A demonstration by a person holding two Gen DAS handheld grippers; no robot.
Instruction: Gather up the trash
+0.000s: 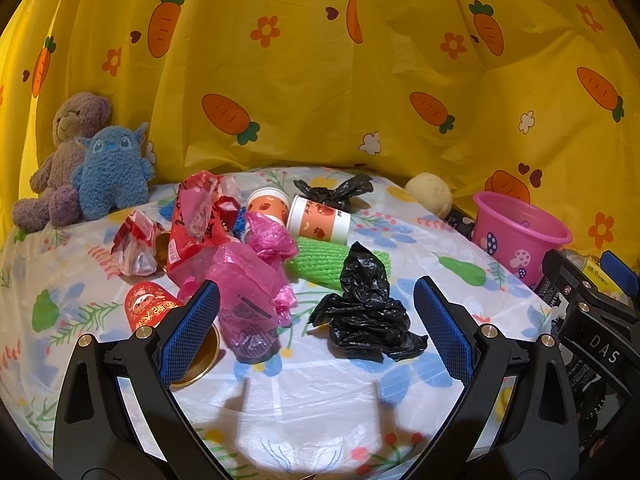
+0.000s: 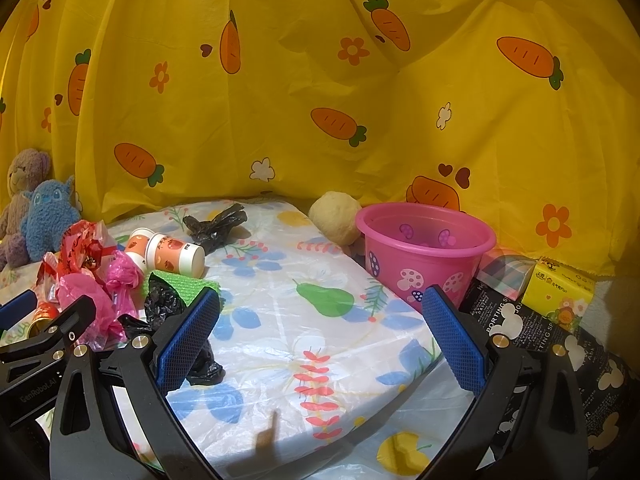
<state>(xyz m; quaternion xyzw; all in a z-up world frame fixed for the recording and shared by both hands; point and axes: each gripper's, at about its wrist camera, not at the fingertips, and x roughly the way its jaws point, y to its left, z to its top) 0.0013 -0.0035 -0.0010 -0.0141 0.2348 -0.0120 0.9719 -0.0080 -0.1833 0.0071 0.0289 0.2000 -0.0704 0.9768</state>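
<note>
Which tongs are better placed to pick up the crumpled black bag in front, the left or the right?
Probably the left. The left tongs are open with the black bag lying between their fingers. The right tongs are also open but face bare tablecloth, with the pink bucket beyond.

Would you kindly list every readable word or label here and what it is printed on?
"DAS": right gripper body, left wrist view.
"GenRobot.AI": left gripper body, right wrist view.
"PORTING": black patterned cloth.
Print on the paper cups, red can and yellow tissue pack: too small to read.
</note>
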